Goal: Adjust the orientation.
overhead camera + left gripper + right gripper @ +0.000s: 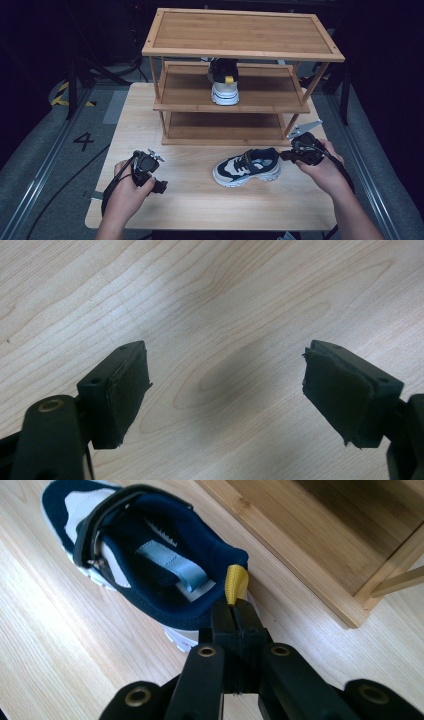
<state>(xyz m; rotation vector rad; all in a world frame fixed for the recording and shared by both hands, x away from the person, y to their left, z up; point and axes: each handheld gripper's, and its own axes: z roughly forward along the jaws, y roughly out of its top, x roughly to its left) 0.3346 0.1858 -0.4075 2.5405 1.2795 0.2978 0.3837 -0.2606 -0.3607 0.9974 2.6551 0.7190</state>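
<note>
Right tongs (234, 611) are pinched shut on the shoe (247, 166)'s yellow heel loop (236, 584), toe pointing straight away; left tongs (225, 395) gape empty (farther off).

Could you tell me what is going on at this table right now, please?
A person is putting shoes onto a three-tier bamboo shoe rack. The right gripper has closed on the yellow heel loop of the navy and white sneaker lying on the pale wooden table in front of the rack. The matching sneaker already stands on the middle shelf. The left gripper is open above bare tabletop, holding nothing.
</note>
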